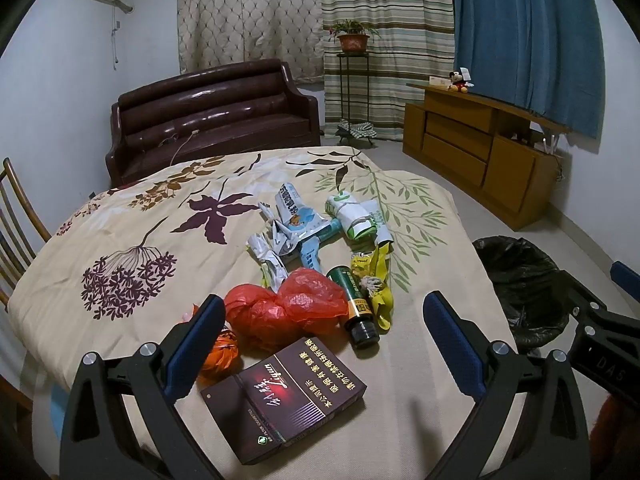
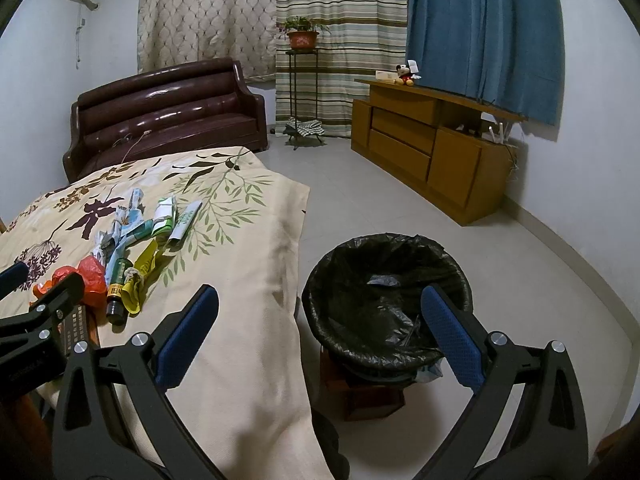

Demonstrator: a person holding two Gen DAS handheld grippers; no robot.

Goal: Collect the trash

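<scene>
Trash lies on a table under a floral cloth (image 1: 120,216): a dark red cigarette box (image 1: 286,394), a crumpled red plastic bag (image 1: 286,306), an orange scrap (image 1: 222,352), a small green bottle (image 1: 354,306), a yellow wrapper (image 1: 378,280), and crumpled blue-white (image 1: 296,220) and green-white packets (image 1: 354,212). My left gripper (image 1: 324,316) hangs open just over the cigarette box. My right gripper (image 2: 320,308) stands open at the table's right edge, above a bin lined with a black bag (image 2: 384,296). The left gripper (image 2: 40,300) shows at the right wrist view's left side.
The bin (image 1: 520,280) stands on the floor to the right of the table. A brown sofa (image 1: 212,116) lies beyond the table, a wooden cabinet (image 1: 480,148) along the right wall, a plant stand (image 1: 352,80) by the curtains, a chair (image 1: 16,216) at left.
</scene>
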